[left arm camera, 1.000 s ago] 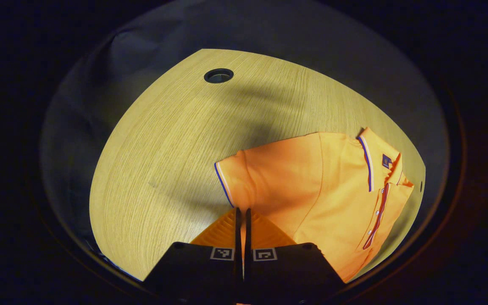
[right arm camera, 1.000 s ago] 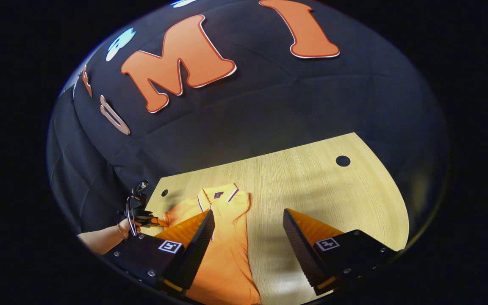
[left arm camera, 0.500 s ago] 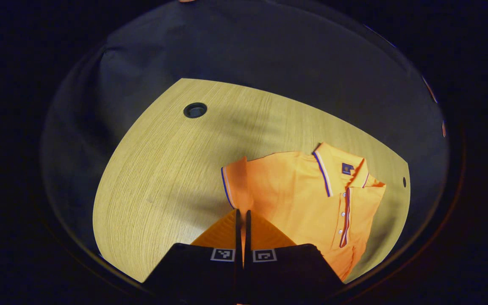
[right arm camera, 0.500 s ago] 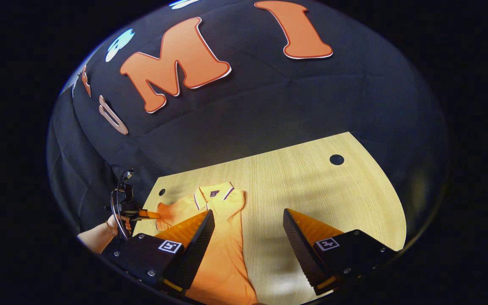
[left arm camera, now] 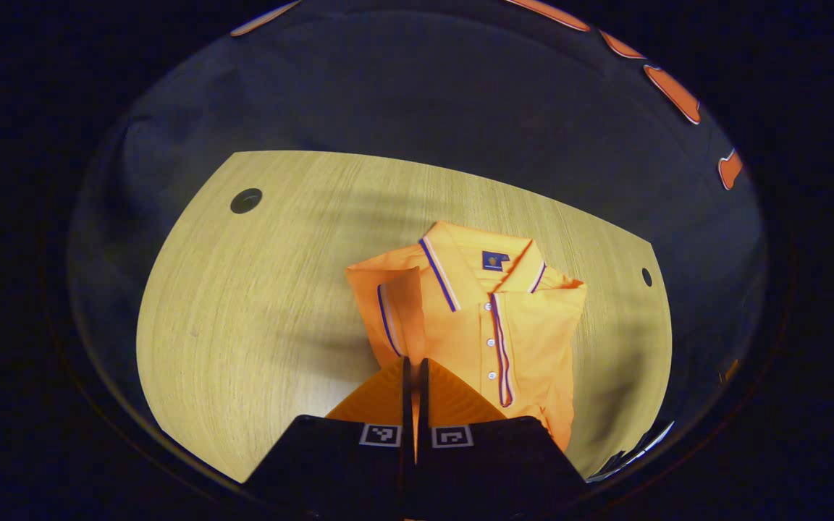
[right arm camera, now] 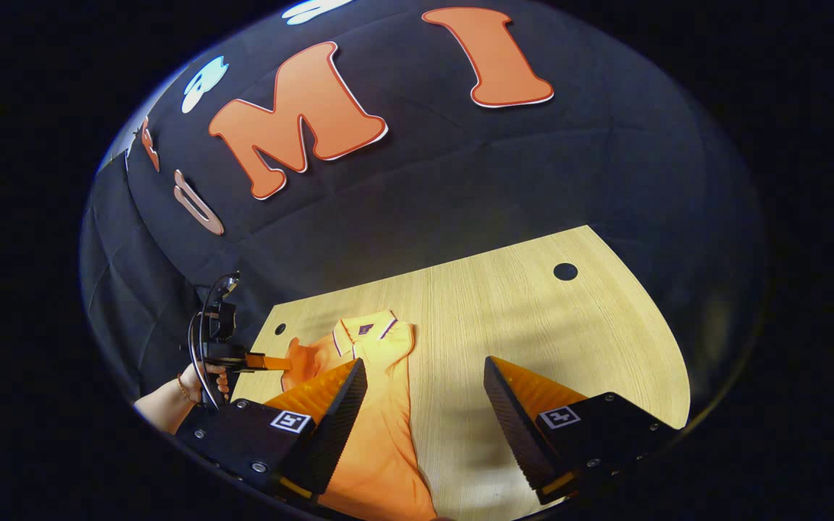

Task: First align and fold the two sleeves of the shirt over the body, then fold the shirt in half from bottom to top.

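Wooden table [left arm camera: 243, 304] bears shirt [left arm camera: 525, 318]; left gripper [left arm camera: 414, 365] pinches sleeve [left arm camera: 395, 311], right gripper [right arm camera: 424, 376] spread

Matt knit cloth shirt [left arm camera: 525, 318]; wood-grain table [left arm camera: 243, 304].

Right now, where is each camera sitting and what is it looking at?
Left gripper view: rides the left tongs, shut, looking down over the orange shirt on the table.
Right gripper view: rides the right tongs, open, facing the table and cloth wall; a hand holds the left tongs there.
Both share shirt and table.
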`<state>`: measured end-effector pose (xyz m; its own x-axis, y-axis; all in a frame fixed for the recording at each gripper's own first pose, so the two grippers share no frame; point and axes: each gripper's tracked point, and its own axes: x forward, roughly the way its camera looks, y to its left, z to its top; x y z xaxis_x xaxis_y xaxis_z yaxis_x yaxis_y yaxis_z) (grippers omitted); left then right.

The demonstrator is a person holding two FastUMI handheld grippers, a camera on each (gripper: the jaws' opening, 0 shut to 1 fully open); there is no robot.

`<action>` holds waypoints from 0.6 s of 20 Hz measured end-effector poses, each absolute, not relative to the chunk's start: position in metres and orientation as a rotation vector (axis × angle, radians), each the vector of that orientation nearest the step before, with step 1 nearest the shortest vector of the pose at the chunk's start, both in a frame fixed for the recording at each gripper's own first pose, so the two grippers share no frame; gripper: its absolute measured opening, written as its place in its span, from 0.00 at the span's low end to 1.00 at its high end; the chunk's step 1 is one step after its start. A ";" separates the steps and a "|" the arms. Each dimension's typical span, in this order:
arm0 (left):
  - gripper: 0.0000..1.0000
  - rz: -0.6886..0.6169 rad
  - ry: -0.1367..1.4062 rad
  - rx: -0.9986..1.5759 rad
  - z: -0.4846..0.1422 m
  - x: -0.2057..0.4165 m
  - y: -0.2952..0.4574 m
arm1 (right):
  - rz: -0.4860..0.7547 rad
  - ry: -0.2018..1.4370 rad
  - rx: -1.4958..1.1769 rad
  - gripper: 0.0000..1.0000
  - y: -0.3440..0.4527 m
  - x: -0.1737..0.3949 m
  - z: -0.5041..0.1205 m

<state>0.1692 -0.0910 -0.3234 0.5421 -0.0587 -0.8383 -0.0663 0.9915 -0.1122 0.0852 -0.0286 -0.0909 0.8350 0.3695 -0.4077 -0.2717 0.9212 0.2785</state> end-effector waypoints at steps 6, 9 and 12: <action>0.06 -0.097 1.010 -0.197 -0.335 0.175 -0.159 | 0.322 0.485 0.216 0.99 -0.045 0.074 -0.098; 0.46 -0.188 1.021 -0.203 -0.334 0.168 -0.186 | 0.311 0.495 0.214 0.99 -0.048 0.070 -0.103; 0.72 -0.216 1.009 -0.197 -0.323 0.159 -0.193 | 0.310 0.503 0.200 0.99 -0.047 0.065 -0.106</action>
<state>0.1589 -0.1934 -0.3226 0.5151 -0.2694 -0.8137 0.0879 0.9609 -0.2625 0.0646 -0.0469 -0.1058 0.8310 0.3391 -0.4410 -0.2416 0.9340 0.2631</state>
